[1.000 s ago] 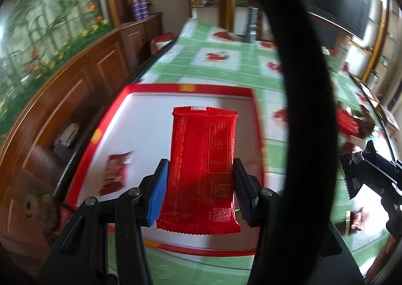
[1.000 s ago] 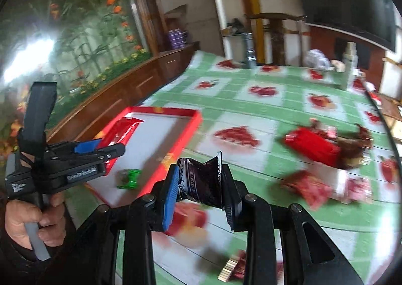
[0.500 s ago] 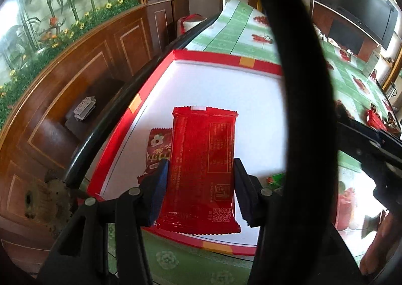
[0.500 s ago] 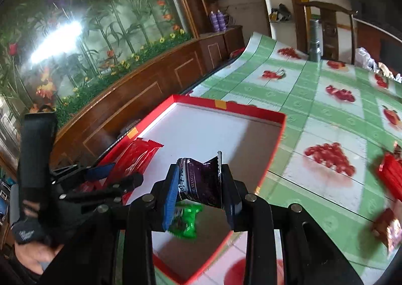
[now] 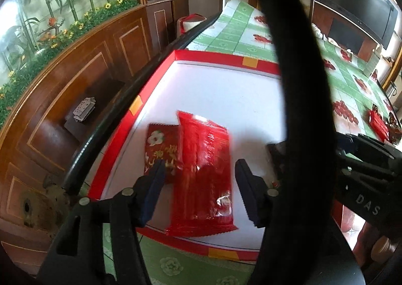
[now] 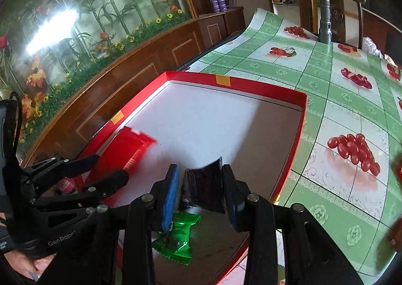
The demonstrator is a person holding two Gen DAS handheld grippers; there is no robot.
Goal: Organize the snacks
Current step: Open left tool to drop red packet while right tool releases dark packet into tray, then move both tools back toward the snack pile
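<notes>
A red-rimmed tray (image 5: 226, 61) with a white floor lies on the green tablecloth. My left gripper (image 5: 201, 179) hangs over its near left corner, its jaws opening. The long red packet (image 5: 206, 171) lies blurred between the pads and touches neither. It overlaps a small red flowered packet (image 5: 160, 149). My right gripper (image 6: 201, 192) is over the tray (image 6: 251, 83) above a green packet (image 6: 176, 237), its jaws opening. A dark purple packet (image 6: 203, 184) stands between them against the right pad, with a thin gap at the blue pad. The left gripper (image 6: 108, 169) and long red packet (image 6: 125, 149) show at left.
Loose red snacks (image 5: 379, 126) lie on the cloth to the right of the tray. A grey metal cylinder (image 6: 325, 23) stands at the table's far end before a wooden chair (image 6: 334, 0). A wooden cabinet (image 5: 75, 83) runs along the left. A black strap (image 5: 301, 83) crosses the left view.
Both grippers came in over the tray. The left jaws spread and the long red packet dropped from them beside the small red one. A gap appeared beside the dark packet in the right jaws.
</notes>
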